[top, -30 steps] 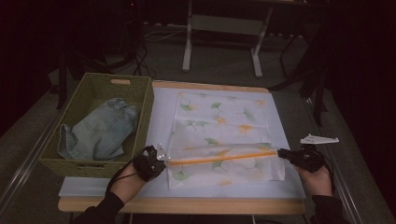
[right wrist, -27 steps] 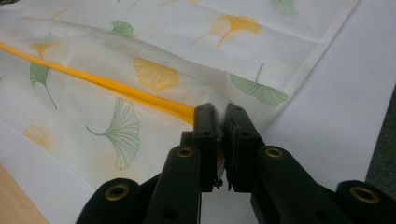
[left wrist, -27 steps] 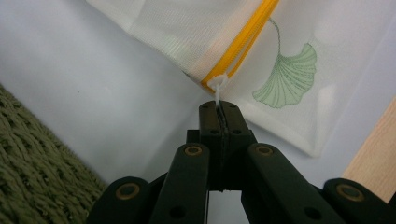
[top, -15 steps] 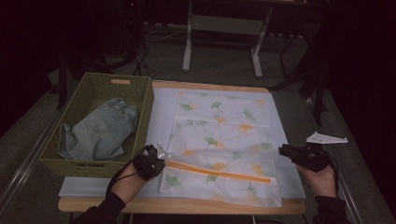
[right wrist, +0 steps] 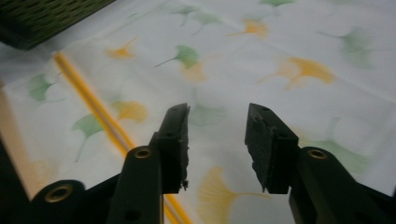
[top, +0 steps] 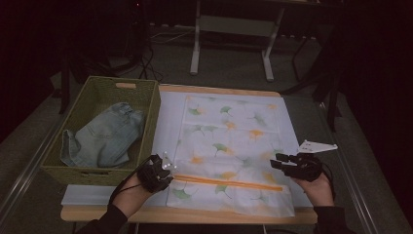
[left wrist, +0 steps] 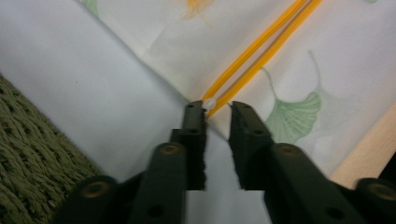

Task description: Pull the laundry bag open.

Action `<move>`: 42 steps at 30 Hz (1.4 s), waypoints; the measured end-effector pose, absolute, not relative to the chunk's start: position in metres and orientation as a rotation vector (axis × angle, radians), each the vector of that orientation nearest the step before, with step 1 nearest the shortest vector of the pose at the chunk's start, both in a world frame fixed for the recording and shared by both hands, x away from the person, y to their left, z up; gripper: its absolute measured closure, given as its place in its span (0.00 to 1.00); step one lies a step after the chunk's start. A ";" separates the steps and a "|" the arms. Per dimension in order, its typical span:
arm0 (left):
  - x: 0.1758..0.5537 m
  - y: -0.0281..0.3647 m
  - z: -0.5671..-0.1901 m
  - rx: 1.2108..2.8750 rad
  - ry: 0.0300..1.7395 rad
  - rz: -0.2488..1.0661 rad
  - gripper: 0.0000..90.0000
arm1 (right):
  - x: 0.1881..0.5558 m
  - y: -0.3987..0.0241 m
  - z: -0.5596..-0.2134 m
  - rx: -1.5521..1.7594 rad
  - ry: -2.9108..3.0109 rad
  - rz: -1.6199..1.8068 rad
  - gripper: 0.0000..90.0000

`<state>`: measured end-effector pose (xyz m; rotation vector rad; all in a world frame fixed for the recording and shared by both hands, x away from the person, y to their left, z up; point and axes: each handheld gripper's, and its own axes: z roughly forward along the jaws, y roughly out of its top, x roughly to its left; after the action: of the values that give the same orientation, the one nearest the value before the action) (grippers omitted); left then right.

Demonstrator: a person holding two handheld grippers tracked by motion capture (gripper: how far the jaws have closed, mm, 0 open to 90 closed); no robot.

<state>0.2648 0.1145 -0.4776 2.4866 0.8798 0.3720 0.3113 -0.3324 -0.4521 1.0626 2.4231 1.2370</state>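
Having just been opening, both grippers' jaws hold nothing over the laundry bag.

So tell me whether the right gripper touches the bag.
Apart. The right gripper view shows the right gripper open above the bag, nothing between its jaws.

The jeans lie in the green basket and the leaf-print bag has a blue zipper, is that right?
Not quite: the zipper on the leaf-print bag is orange, as the left gripper view shows clearly. The jeans do lie in the green basket.
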 end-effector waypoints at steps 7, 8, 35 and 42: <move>0.255 0.112 -0.471 2.413 0.837 0.381 0.71 | 0.303 -0.316 -0.464 0.955 2.514 1.203 0.64; 0.254 0.112 -0.471 2.395 0.812 0.366 0.71 | 0.303 -0.315 -0.465 0.944 2.524 1.198 0.64; 0.242 0.108 -0.495 2.229 0.760 0.235 0.69 | 0.305 -0.298 -0.517 0.720 2.696 1.039 0.64; 0.242 0.109 -0.496 2.216 0.756 0.235 0.68 | 0.308 -0.294 -0.524 0.699 2.701 0.963 0.63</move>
<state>0.2423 0.1094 -0.4964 2.2156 0.7561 0.2348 0.3078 -0.2936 -0.5239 0.6995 2.7009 0.9633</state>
